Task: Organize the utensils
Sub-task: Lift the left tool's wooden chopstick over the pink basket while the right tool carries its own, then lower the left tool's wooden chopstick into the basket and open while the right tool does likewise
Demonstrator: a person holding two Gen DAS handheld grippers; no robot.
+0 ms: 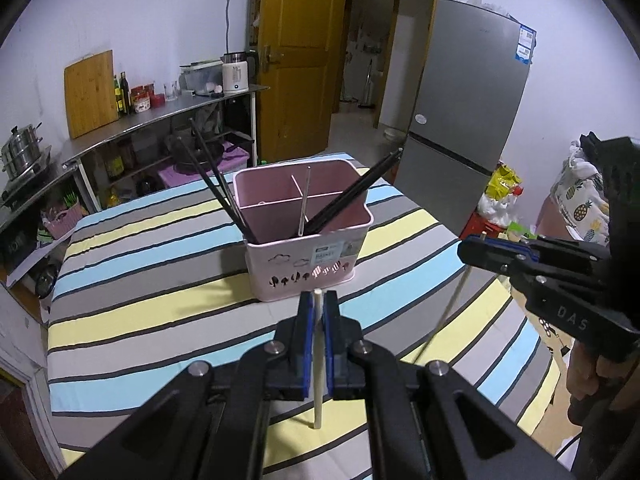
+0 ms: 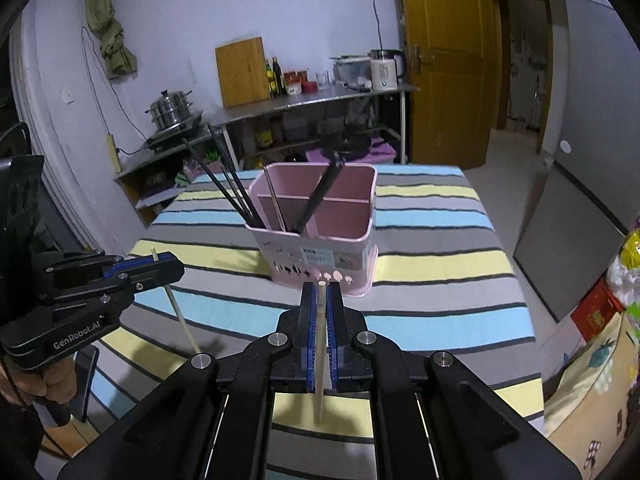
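Pale wood is what we grip: a thin light wooden chopstick point(image 1: 317, 360) stands nearly upright between the blue pads of our left gripper point(image 1: 319, 300), pinched tight, its lower end hanging above the striped tablecloth point(image 1: 160, 240). Our right gripper point(image 2: 321, 292) clamps a second pale wooden chopstick point(image 2: 320, 360) the same way, jaws narrowed onto it. Just beyond both grippers sits the pink plastic utensil basket point(image 1: 304, 256) with inner dividers, resting on the cloth. Its near compartment holds black chopsticks point(image 1: 216, 184) leaning left, another black bundle point(image 1: 352, 196) leaning right, and one slim metal stick point(image 1: 305, 204) between them. Behind the table we see a steel counter point(image 1: 160, 120), a yellow wooden door point(image 1: 296, 60) and a grey fridge point(image 1: 464, 92).
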